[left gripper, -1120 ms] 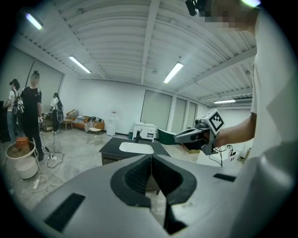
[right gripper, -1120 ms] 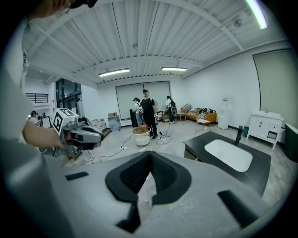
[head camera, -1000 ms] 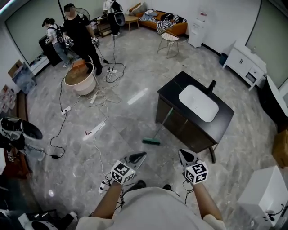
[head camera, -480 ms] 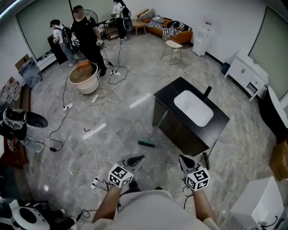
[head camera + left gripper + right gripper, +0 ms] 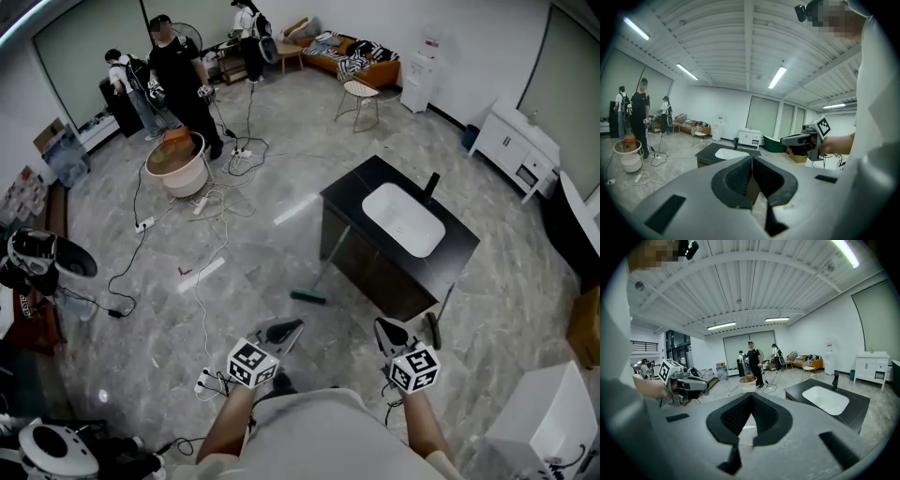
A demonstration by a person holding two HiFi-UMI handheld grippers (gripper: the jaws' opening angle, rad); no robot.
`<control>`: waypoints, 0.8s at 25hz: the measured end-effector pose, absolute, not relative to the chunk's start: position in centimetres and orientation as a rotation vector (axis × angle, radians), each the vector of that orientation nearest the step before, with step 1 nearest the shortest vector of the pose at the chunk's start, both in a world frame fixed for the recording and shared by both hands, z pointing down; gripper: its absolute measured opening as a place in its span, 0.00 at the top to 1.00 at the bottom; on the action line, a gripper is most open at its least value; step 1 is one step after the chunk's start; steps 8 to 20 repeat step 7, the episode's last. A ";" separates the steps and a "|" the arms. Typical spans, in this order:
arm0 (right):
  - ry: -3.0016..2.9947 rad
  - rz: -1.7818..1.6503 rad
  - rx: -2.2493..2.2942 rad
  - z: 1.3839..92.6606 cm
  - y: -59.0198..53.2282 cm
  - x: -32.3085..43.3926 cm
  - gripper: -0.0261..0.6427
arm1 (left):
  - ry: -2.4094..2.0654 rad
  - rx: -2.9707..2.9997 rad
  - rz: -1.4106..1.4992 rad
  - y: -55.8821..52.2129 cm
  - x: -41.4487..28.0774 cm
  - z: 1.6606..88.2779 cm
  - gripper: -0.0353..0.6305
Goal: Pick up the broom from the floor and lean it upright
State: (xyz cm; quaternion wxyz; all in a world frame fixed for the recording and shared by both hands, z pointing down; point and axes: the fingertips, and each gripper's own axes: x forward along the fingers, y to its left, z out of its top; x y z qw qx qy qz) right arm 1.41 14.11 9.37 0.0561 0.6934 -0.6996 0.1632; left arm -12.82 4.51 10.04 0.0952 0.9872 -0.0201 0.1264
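The broom [image 5: 309, 296] has a green head resting on the grey floor, and its thin handle slants up against the left face of the black sink cabinet [image 5: 356, 267]. My left gripper [image 5: 284, 329] is held out in front of me, short of the broom head, shut and empty. My right gripper [image 5: 387, 329] is level with it, near the cabinet's near corner, also shut and empty. In the left gripper view the left gripper [image 5: 751, 157] has its jaws together, with the right gripper [image 5: 805, 139] beside it. The right gripper [image 5: 751, 396] likewise shows its jaws closed. Neither gripper view shows the broom.
Loose cables [image 5: 201, 281] and a power strip [image 5: 210, 380] trail over the floor on my left. A white tub [image 5: 177, 171] and several people [image 5: 178, 70] stand at the far left. A chair [image 5: 360, 94] stands at the back and a white box [image 5: 539, 422] at the near right.
Both grippers have risen a little and shifted together with the view, still shut. The broom has stayed in place against the cabinet.
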 end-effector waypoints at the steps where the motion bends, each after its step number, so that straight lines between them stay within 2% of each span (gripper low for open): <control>1: -2.123 0.496 2.106 9.3 14.1 1.3 0.96 | -0.059 2.926 0.372 4.4 -12.9 10.0 0.93; 20: -2.121 0.490 2.108 9.2 14.0 1.1 0.96 | -0.061 2.923 0.367 3.8 -13.3 9.8 0.93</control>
